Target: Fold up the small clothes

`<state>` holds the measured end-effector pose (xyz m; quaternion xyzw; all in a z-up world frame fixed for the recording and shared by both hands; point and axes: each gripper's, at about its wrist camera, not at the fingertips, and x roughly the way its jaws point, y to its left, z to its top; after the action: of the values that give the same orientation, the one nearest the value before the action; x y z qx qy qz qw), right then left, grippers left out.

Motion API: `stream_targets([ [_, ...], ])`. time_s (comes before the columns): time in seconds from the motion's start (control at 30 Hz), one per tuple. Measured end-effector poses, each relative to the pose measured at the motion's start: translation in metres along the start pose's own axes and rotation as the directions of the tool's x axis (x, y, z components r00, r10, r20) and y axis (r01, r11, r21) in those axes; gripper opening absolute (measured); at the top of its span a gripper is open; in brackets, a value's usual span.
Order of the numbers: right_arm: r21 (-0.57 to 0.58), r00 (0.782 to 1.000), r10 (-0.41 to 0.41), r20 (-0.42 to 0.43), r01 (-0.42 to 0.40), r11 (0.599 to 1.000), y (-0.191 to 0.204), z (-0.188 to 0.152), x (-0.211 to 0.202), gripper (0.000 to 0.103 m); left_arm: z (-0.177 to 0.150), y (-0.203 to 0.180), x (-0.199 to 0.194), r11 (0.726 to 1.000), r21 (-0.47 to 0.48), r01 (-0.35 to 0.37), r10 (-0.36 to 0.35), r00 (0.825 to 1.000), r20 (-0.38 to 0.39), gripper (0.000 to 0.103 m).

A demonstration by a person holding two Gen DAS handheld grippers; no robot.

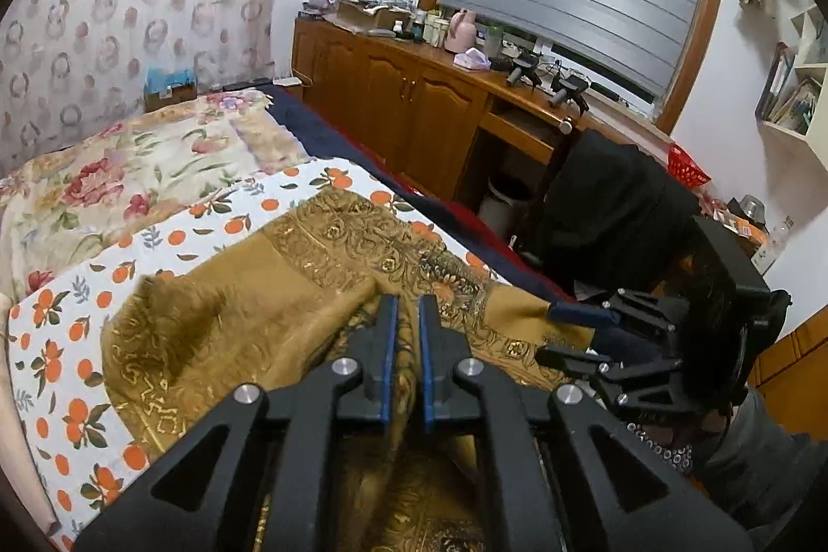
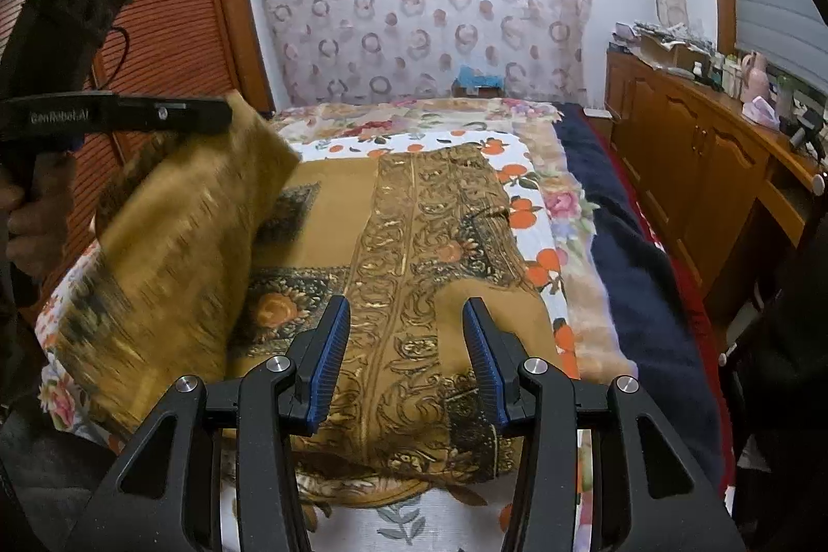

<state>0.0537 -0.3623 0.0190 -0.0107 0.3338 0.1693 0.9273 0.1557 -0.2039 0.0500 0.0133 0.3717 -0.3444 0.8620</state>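
Mustard scarf (image 2: pixel 414 241) spread over the orange-print sheet (image 1: pixel 67 324), left gripper (image 1: pixel 408 309) clenched on its lifted edge, right gripper (image 2: pixel 406 319) released above the near hem.

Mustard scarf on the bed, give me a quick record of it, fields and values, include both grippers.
item: mustard scarf with gold and dark floral pattern
surface: orange-print sheet on the bed
scarf state: far part flat, near-left edge lifted
left gripper: nearly shut, pinching the scarf, raised fold hanging from it
right gripper: open, nothing between its fingers, above the near part of the scarf
fold: not finished
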Motion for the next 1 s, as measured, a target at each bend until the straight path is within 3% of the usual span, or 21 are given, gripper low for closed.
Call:
stream_targets([
  [0.07, 0.004, 1.0, -0.003, 0.0, 0.003, 1.0, -0.003, 0.0, 0.001, 0.046, -0.003, -0.001, -0.001, 1.0, 0.014, 0.014, -0.014, 1.0, -0.006, 0.009],
  [0.13, 0.012, 1.0, -0.005, 0.005, 0.005, 1.0, -0.005, 0.001, 0.0, 0.046, -0.005, -0.004, -0.003, 0.999, 0.032, 0.021, -0.021, 1.0, -0.013, 0.027],
  [0.33, 0.018, 1.0, 0.006, 0.02, -0.007, 1.0, -0.001, 0.009, 0.0, 0.046, -0.024, 0.008, -0.015, 1.0, 0.027, 0.017, -0.016, 1.0, -0.018, 0.028],
  [0.67, -0.105, 0.998, 0.061, 0.0, -0.06, 0.993, 0.04, 0.04, 0.028, 0.046, -0.087, 0.074, -0.046, 0.991, -0.053, -0.122, 0.118, 0.99, -0.074, 0.028],
  [0.83, -0.195, 0.989, 0.135, -0.061, -0.144, 0.97, 0.072, 0.059, 0.058, 0.046, -0.118, 0.108, -0.047, 0.978, -0.121, -0.172, 0.159, 0.981, -0.111, 0.028],
  [1.0, -0.278, 0.966, 0.199, -0.163, -0.239, 0.93, 0.11, 0.07, 0.095, 0.047, -0.138, 0.125, -0.045, 0.967, -0.16, -0.196, 0.178, 0.976, -0.122, 0.028],
])
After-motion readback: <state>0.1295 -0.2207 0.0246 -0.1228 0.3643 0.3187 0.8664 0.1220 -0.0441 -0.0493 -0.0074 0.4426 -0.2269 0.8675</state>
